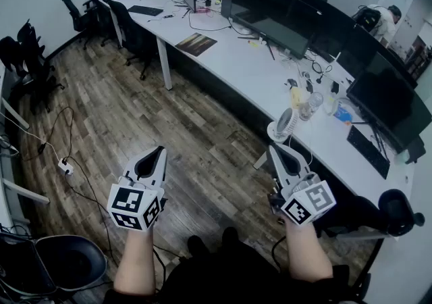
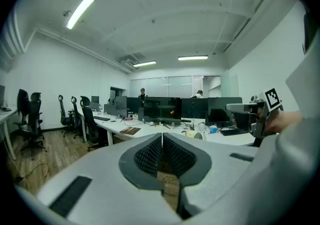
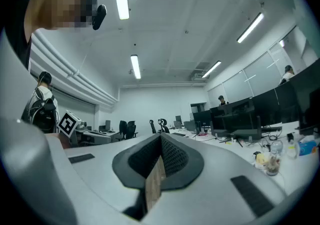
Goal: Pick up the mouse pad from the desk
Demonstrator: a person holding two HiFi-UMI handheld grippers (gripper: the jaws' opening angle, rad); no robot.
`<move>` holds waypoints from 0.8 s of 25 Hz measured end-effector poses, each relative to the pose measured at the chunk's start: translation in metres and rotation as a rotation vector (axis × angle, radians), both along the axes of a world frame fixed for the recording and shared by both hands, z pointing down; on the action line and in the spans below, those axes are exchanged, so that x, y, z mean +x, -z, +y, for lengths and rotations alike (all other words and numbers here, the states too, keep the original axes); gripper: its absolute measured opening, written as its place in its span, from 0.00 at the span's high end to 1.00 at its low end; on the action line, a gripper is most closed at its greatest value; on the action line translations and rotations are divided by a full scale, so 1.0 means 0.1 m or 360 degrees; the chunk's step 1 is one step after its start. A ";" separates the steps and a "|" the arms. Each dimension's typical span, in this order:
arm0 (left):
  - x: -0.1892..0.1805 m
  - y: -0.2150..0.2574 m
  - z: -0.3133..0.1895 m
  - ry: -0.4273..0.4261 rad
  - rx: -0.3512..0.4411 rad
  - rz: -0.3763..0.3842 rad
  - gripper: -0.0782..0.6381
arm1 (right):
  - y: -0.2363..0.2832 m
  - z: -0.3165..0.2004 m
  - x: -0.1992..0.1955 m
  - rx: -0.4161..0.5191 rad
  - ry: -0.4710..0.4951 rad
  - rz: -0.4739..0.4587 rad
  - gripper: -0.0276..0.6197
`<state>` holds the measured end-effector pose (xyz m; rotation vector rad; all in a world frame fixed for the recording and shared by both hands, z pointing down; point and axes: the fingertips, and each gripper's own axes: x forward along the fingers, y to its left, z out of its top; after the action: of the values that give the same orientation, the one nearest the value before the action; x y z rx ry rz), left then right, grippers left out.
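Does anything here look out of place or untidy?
Only a white power strip lies loose on the wooden floor, its cables trailing across it. On the desk nothing looks spilled or damaged.

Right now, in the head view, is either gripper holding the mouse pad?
No: the mouse pad lies on the desk, far from the left gripper and right gripper.

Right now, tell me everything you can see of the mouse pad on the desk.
The mouse pad is a thin, flat rectangle with a dark brown-and-orange printed top. It lies flat on the long white desk, close to its front edge and slanted to it, near a white desk leg. Only the desk touches it; nothing rests on it.
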<state>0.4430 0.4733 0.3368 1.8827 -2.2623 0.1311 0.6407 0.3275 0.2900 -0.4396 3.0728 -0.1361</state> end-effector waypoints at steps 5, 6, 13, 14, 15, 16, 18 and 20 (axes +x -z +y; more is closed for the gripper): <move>-0.23 0.06 0.19 -0.0006 0.0010 -0.0059 0.87 | -0.12 0.32 -0.38 0.0007 0.0046 0.0061 0.95; -0.25 0.02 0.25 0.0007 0.0010 -0.0055 0.87 | -0.13 0.35 -0.39 0.0005 0.0041 0.0065 0.95; -0.29 -0.05 0.43 0.0039 -0.0002 -0.0060 0.87 | -0.06 0.42 -0.44 0.0015 0.0022 0.0042 0.95; -0.28 -0.03 0.42 0.0037 0.0001 -0.0062 0.87 | -0.06 0.43 -0.44 0.0013 0.0027 0.0047 0.95; -0.27 -0.01 0.42 0.0035 0.0004 -0.0062 0.87 | -0.08 0.44 -0.43 0.0007 0.0028 0.0055 0.95; -0.27 0.00 0.42 0.0031 0.0006 -0.0061 0.87 | -0.10 0.45 -0.42 0.0002 0.0026 0.0063 0.95; -0.26 -0.01 0.43 0.0020 0.0009 -0.0060 0.87 | -0.14 0.46 -0.39 -0.0007 0.0010 0.0070 0.95; -0.25 -0.03 0.46 0.0015 0.0015 -0.0050 0.87 | -0.18 0.46 -0.36 -0.0020 -0.0025 0.0070 0.95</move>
<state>0.4181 0.5193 0.3399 1.8876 -2.2956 0.1494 0.6047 0.3735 0.3077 -0.4741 3.1125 -0.1474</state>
